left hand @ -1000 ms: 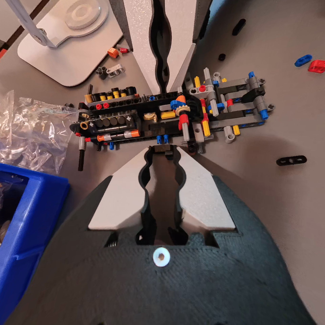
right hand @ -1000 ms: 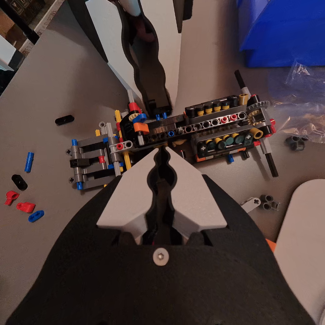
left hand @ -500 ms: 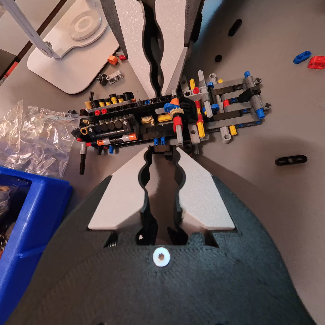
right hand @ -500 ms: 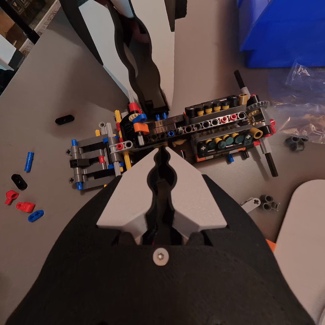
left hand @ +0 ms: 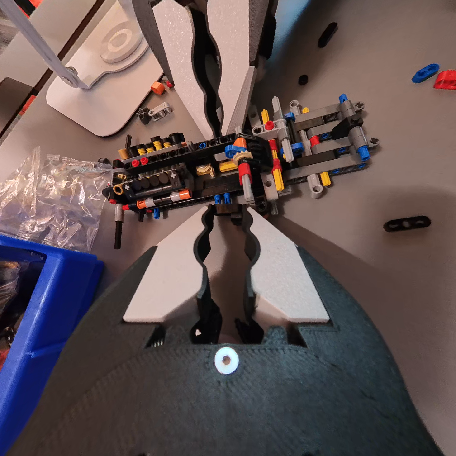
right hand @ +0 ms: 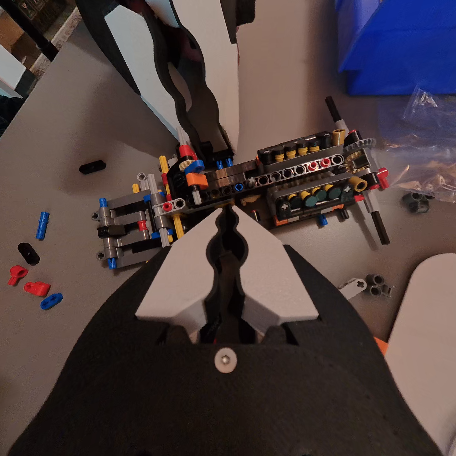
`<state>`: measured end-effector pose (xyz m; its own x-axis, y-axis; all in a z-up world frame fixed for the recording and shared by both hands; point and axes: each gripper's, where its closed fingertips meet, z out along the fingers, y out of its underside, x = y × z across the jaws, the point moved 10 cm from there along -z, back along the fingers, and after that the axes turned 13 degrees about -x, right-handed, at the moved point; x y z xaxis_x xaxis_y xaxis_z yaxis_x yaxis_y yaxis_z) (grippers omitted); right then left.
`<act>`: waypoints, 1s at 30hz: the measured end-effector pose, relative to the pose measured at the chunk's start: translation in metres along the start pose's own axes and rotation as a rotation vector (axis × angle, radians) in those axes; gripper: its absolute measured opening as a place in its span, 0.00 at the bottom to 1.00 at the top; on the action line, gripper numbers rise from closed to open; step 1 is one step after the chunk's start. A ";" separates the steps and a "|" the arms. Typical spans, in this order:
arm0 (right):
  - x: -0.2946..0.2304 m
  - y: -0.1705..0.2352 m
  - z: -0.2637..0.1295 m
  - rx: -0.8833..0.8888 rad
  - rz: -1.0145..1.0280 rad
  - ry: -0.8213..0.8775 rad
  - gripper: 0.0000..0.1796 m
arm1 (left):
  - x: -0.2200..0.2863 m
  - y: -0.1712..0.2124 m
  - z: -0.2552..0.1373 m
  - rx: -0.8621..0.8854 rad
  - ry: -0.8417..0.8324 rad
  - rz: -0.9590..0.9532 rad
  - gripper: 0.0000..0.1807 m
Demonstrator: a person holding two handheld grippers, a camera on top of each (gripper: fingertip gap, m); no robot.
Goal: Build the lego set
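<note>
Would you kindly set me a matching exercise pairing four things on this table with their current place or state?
Things:
1. left gripper
2. right gripper
3. blue plastic bin
4. loose black three-hole beam

Places or states:
A. lying alone on the grey table
B. shut, tips at the chassis edge
C. beside the clear plastic bag
D. clamping a small black piece against the long Lego chassis

Pairs: 1-D, 2-B, 3-C, 4-A

The long multicoloured plastic brick chassis (left hand: 237, 167) lay on the grey worktop (left hand: 370, 259) between the left tool (left hand: 225, 209) and right tool (right hand: 228, 209). A clear plastic bag (left hand: 49, 195) lay left of it, behind the blue plastic bin (left hand: 49, 308).
</note>
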<state>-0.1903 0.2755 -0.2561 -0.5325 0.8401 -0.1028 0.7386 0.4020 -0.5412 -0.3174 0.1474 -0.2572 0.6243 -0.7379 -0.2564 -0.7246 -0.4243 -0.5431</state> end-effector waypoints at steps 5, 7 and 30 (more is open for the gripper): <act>0.000 0.000 0.000 0.000 0.000 -0.001 0.00 | -0.004 -0.001 0.000 0.002 0.050 -0.029 0.12; 0.000 0.000 0.000 -0.001 0.000 -0.001 0.00 | -0.004 -0.001 0.000 -0.002 0.044 -0.026 0.12; 0.000 0.000 0.000 -0.001 -0.003 0.003 0.00 | -0.007 -0.004 0.000 -0.016 0.135 -0.275 0.11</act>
<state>-0.1901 0.2753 -0.2560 -0.5338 0.8398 -0.0990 0.7374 0.4050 -0.5406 -0.3183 0.1544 -0.2536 0.7542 -0.6566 0.0074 -0.5388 -0.6252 -0.5647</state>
